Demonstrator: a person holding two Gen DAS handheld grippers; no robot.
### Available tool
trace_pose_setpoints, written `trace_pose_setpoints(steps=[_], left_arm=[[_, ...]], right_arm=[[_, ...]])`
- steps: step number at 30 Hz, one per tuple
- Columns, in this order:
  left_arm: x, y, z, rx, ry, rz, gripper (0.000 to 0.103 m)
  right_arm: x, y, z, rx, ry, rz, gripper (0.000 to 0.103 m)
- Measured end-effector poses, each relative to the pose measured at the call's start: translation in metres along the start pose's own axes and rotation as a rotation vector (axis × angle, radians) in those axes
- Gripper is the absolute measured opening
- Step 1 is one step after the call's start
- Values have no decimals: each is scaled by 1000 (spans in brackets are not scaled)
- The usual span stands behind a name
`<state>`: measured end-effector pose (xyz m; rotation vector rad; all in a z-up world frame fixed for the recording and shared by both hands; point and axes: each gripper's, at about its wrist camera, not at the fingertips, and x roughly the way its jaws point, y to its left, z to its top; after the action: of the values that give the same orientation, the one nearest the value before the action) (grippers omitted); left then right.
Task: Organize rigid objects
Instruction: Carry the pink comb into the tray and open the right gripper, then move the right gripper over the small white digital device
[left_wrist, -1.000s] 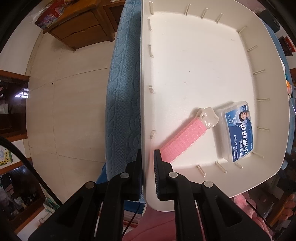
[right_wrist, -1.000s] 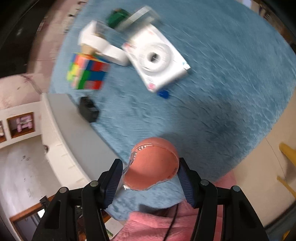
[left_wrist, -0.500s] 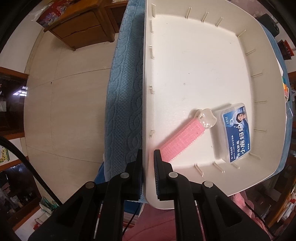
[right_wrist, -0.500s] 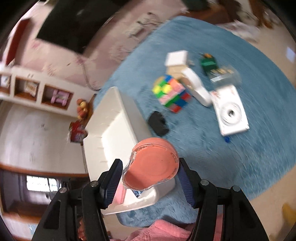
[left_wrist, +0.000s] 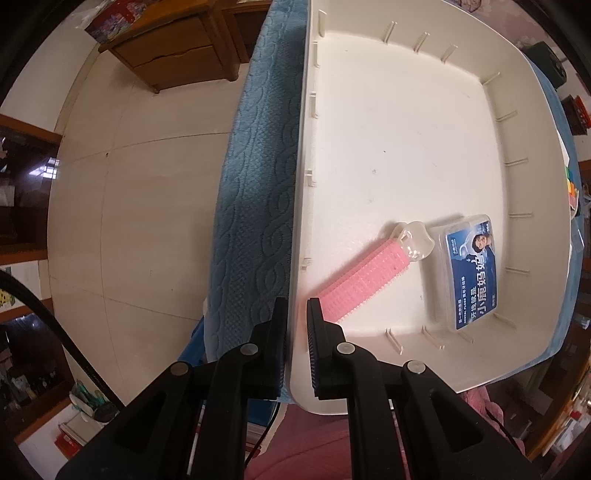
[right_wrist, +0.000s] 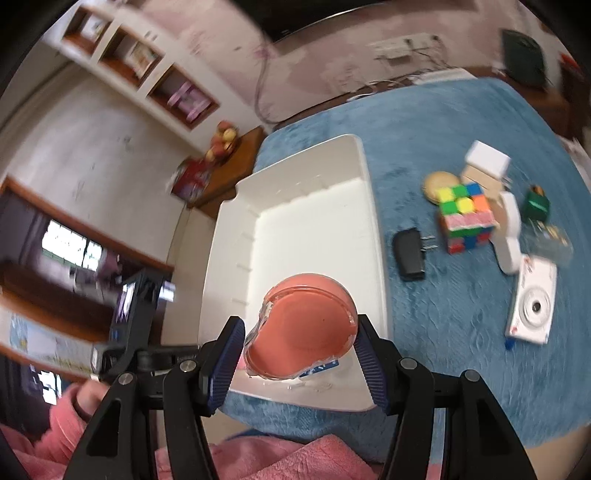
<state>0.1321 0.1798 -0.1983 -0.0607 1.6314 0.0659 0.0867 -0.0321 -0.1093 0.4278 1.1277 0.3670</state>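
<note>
My left gripper (left_wrist: 296, 325) is shut on the near left wall of the white bin (left_wrist: 388, 122). Inside the bin lie a pink ridged roller (left_wrist: 360, 284) and a clear floss box with a blue label (left_wrist: 471, 271). My right gripper (right_wrist: 297, 339) is shut on a round pink-red container (right_wrist: 301, 336) and holds it above the near end of the white bin (right_wrist: 373, 206). The left gripper's body (right_wrist: 136, 306) shows at the bin's left side.
On the blue rug (right_wrist: 443, 129) right of the bin lie a black plug adapter (right_wrist: 408, 253), a colour cube (right_wrist: 466, 218), a white camera (right_wrist: 532, 306), a white holder (right_wrist: 509, 240), a small white box (right_wrist: 485, 158) and a green item (right_wrist: 535, 205). Wooden furniture (left_wrist: 177, 48) stands beyond.
My right gripper has swung left with the pink-red container, from over the rug to above the bin. The left gripper still grips the bin wall; the bin has shifted slightly.
</note>
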Motion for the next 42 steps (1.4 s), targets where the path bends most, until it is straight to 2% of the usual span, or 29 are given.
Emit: trace_pose_setpoints(steps=[8, 16, 26, 28, 30, 38, 42], left_arm=[[0, 0, 4, -36, 11, 21, 11], [1, 6, 7, -71, 15, 22, 11], [1, 0, 3, -43, 3, 38, 10], [0, -1, 3, -37, 1, 36, 10], [0, -1, 2, -25, -4, 37, 9], [0, -6, 0, 3, -14, 39, 6], [-1, -9, -1, 17, -17, 43, 6]], right_arm=[[12, 24, 1, -169, 69, -10, 62], [9, 25, 5, -216, 68, 3, 62], [-1, 10, 1, -137, 25, -21, 67], [-5, 5, 0, -112, 4, -42, 68], [-10, -3, -2, -77, -22, -62, 74], [-27, -38, -12, 50, -103, -178, 76], [-34, -58, -17, 106, -138, -242, 80]])
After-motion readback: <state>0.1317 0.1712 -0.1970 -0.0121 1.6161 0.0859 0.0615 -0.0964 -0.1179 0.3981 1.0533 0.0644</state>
